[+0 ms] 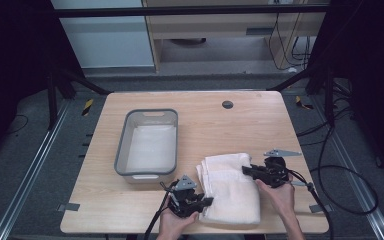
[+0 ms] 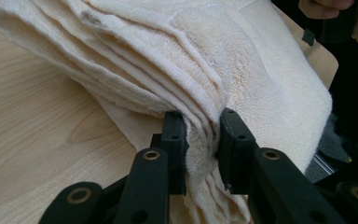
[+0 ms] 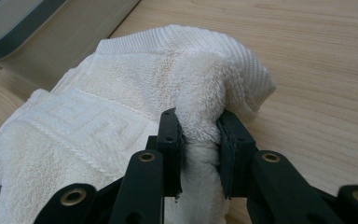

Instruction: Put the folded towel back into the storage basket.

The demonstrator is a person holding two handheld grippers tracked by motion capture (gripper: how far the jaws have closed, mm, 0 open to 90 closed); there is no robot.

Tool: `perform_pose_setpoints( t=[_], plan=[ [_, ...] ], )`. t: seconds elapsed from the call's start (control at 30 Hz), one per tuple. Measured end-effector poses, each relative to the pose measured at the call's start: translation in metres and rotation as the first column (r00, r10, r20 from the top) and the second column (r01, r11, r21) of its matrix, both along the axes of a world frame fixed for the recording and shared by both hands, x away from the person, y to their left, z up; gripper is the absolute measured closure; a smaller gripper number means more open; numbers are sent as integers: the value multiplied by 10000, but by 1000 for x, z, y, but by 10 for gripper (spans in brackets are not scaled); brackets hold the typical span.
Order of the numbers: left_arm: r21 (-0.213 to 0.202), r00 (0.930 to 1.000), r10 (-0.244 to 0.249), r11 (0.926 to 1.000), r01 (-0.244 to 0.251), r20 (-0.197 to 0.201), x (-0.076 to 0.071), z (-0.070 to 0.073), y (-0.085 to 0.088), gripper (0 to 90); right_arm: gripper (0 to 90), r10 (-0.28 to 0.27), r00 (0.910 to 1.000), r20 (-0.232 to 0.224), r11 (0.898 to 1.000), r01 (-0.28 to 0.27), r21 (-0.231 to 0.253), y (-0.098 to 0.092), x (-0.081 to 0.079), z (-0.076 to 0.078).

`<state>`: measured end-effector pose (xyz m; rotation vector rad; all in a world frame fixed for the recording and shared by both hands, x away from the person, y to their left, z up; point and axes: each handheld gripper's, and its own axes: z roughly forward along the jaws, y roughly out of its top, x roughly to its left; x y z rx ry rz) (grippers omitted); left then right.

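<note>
At lower centre of the high view, the left hand-held gripper [image 1: 206,201] pinches the stacked layers of a folded cream towel [image 1: 230,187] on the worktop [image 1: 250,125], while the right hand-held gripper [image 1: 246,171] clamps a bunched fold at its far edge. The towel looks soft, light and floppy, likely to sag unless held through all its layers; a grey basin [image 1: 121,145] sits beyond, at centre left.

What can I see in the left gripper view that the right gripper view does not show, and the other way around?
Left gripper view: the stacked folded edges of the cream terry towel, pinched in the left claw, and the other hand far off.
Right gripper view: the towel's woven key-pattern band, the grey plastic bin and the right claw.
Both: black jaws shut on the towel over the light wooden table.
</note>
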<state>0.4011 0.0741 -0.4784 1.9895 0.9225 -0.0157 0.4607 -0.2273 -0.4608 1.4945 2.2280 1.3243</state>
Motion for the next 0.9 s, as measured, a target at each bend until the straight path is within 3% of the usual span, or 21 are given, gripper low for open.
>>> perform_pose_setpoints(
  t=[0.23,0.9],
  plan=[
    [-117,9993,-41,9999,46,377,-2,13,4,746,734,41,10000,85,9994,-44,355,-1,-1,6],
    [-297,9867,195,9994,-149,1613,-7,47,15,746,736,-77,9881,1538,9984,-9,558,9,-8,43]
  ],
)
